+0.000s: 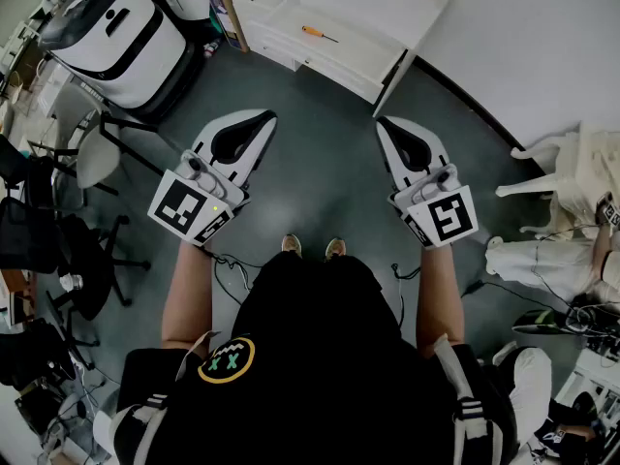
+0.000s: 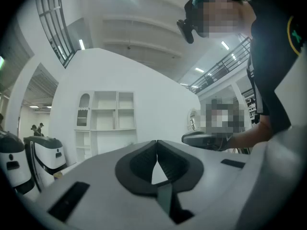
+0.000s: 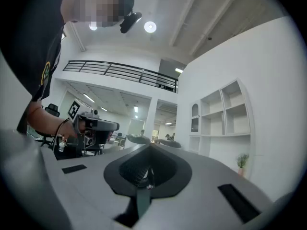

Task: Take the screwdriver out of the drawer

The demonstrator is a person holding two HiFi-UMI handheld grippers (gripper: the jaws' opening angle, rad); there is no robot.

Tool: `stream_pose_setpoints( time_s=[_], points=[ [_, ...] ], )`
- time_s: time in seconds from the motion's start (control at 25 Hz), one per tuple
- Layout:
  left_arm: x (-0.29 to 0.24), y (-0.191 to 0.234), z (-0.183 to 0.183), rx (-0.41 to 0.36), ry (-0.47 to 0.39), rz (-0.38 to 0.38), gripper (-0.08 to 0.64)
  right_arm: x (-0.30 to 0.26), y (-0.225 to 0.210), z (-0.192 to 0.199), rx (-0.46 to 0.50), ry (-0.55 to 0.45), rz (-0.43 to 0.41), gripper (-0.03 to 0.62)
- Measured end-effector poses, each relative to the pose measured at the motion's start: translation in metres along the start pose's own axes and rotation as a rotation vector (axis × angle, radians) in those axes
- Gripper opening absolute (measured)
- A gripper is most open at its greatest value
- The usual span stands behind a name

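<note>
An orange-handled screwdriver [image 1: 318, 34] lies in the open white drawer [image 1: 329, 51] of a cabinet at the top of the head view, well ahead of both grippers. My left gripper [image 1: 262, 119] is held out over the dark floor, its jaws closed tip to tip with nothing between them [image 2: 157, 141]. My right gripper [image 1: 385, 124] is level beside it, also shut and empty [image 3: 149, 145]. Each gripper shows in the other's view: the right gripper [image 2: 201, 139] and the left gripper [image 3: 96, 124]. Neither gripper view shows the drawer or the screwdriver.
A large white and black machine [image 1: 116, 32] stands at the far left, beside the cabinet. Office chairs [image 1: 58, 231] crowd the left side. A white chair [image 1: 562, 163] and another person's legs [image 1: 542, 255] are on the right. White wall shelves [image 2: 108, 111] stand ahead.
</note>
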State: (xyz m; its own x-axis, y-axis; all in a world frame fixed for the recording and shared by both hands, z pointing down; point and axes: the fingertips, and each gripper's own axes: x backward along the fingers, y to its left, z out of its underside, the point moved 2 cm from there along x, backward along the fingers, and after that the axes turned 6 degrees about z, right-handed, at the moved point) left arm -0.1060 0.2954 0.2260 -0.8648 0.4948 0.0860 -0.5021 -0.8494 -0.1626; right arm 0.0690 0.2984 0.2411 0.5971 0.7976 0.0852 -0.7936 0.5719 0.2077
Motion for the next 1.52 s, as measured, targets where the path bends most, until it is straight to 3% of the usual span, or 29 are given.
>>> stream_pose_setpoints(
  time_s=[0.92,1.04,1.32,1.52],
  points=[
    [-0.001,0.002,0.003,0.006,-0.001,-0.006,0.020,-0.002,-0.003,0.005,-0.041,-0.013,-0.008,0.032],
    [0.000,0.002,0.002,0.006,-0.001,-0.007,0.020,-0.002,-0.001,0.004,-0.062,-0.014,-0.029,0.105],
    [-0.001,0.001,0.003,0.007,0.001,-0.008,0.020,-0.003,0.003,0.009,-0.078,-0.002,-0.078,0.369],
    [0.001,0.005,0.004,0.008,0.001,-0.010,0.020,-0.007,0.006,0.008,-0.086,-0.003,-0.090,0.425]
  ],
)
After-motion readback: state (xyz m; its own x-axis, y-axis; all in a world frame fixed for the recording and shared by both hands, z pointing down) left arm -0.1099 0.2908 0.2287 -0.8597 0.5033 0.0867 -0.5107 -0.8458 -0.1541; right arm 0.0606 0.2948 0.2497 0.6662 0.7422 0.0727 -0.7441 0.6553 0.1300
